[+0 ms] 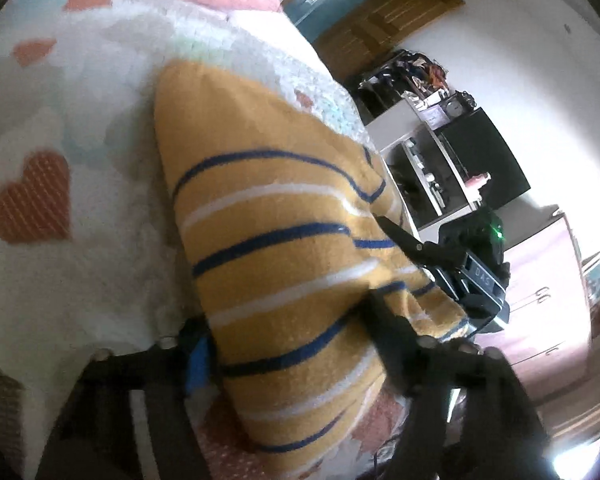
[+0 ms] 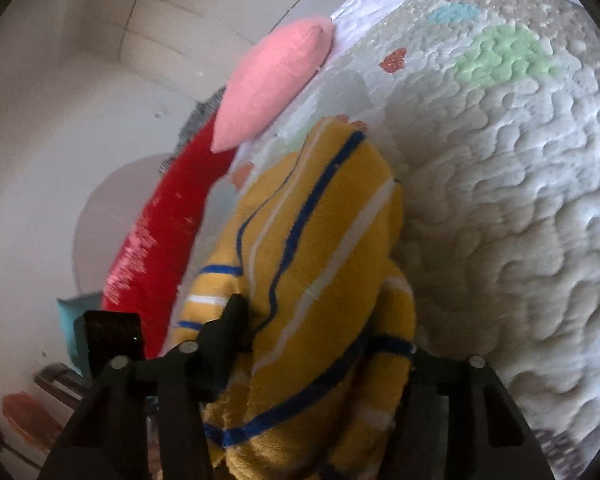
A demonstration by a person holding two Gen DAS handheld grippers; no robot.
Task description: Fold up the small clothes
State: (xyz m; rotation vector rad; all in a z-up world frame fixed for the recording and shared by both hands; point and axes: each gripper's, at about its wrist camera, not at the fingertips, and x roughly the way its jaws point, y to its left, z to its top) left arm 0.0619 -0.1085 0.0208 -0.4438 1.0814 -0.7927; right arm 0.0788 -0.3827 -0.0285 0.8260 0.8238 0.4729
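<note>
The left tongs [image 1: 284, 340] straddle the yellow striped sweater [image 1: 284, 240], which lies on the heart-patterned bed cover [image 1: 60, 140]; whether they pinch it I cannot tell. Right of the sweater, the right tongs [image 2: 320, 328] likewise straddle its bunched cloth, grip unclear

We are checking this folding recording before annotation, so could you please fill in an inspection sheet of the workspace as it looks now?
Surface: white quilted bedspread with heart prints, wrinkled.
Job's things: mustard-yellow fleece garment with blue and white stripes, bunched on the bedspread between both grippers' fingers.
Clutter: pink cushion and red plush cushion at the bed's edge.
Grippers: left gripper and right gripper both straddle the garment; whether the pads press it cannot be told.
Cables: nothing seen.
Surroundings: white shelf unit with a black panel, wooden door, white walls.
</note>
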